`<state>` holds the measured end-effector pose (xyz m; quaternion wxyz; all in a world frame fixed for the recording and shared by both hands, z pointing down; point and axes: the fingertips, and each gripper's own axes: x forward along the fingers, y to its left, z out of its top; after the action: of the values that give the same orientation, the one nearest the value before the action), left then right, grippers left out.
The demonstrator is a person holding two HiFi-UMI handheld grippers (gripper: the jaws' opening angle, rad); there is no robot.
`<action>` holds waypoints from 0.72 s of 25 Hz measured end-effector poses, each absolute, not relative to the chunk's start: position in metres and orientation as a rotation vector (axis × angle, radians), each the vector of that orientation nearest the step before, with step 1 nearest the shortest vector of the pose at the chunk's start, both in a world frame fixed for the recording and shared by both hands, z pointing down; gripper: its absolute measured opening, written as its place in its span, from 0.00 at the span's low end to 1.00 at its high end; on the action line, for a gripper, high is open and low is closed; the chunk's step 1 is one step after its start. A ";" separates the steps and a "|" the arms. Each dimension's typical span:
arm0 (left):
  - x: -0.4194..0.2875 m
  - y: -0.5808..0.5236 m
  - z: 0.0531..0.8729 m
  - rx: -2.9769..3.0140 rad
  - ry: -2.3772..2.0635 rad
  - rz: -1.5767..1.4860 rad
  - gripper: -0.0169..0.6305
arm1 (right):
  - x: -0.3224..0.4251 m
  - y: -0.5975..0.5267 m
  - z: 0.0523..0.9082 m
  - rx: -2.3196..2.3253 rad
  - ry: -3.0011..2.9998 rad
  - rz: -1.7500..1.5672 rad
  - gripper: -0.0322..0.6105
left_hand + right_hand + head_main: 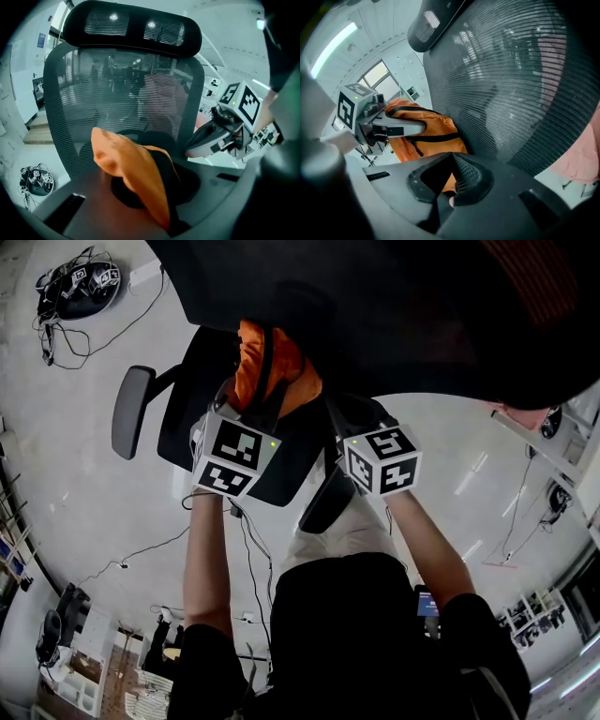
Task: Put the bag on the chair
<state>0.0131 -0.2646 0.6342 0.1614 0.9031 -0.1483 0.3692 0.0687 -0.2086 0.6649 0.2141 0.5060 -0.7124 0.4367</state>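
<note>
Bag [136, 173] in left gripper [421, 127] jaws, chair backrest [117, 89] just behind

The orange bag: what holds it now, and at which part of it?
Both grippers hold the bag. The left gripper pinches a fold of its orange cloth; the right gripper grips what seems a black woven part.

The left forearm [206, 559] and right forearm [431, 554] reach forward side by side. The left gripper [419, 126] and right gripper [190, 150] tilt downward, their fingers [403, 127] closed on the bag [440, 123].
</note>
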 end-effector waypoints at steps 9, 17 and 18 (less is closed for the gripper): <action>0.025 -0.285 0.642 2.629 -0.336 1.108 0.08 | 0.069 -0.212 0.675 1.394 -1.970 1.224 0.05; 0.036 -0.303 0.645 2.689 -0.280 1.126 0.08 | 0.077 -0.214 0.685 1.407 -1.953 1.242 0.05; 0.037 -0.305 0.645 2.696 -0.271 1.129 0.08 | 0.077 -0.214 0.685 1.407 -1.952 1.245 0.05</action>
<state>0.0371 -0.3051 0.6451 0.1031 0.9135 -0.0919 0.3827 0.0767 -0.2138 0.6852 0.2146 0.5072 -0.7038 0.4488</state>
